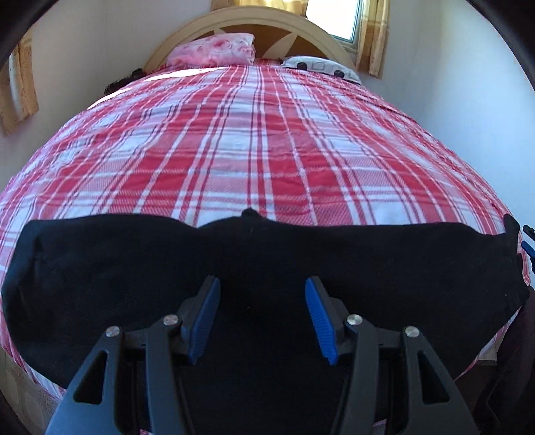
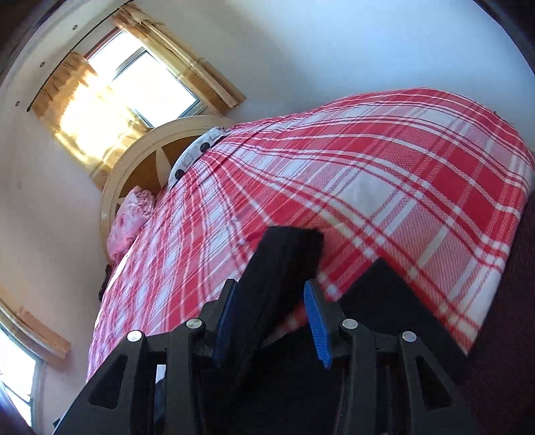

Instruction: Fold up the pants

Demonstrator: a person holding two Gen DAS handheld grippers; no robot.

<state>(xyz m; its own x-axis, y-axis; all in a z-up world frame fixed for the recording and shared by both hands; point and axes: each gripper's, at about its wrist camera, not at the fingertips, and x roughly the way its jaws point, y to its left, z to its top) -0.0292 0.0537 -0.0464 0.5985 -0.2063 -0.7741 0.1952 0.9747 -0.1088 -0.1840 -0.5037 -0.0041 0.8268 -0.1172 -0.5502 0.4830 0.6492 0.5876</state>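
The black, soft-fabric pants (image 1: 267,254) lie in a long folded band across the foot end of the red-and-white plaid bed (image 1: 254,140), far from its curved cream headboard (image 1: 254,23). No writing is readable. The left tool (image 1: 262,313) hangs spread above the pants, holding nothing. The right tool (image 2: 267,318) stands spread, dark cloth between its blue pads (image 2: 317,328), unpinched.

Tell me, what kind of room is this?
It looks like a bedroom. There is a big bed with a red and white checked cover, pillows against a curved headboard, and a curtained window. Black pants lie across the bed's near end.
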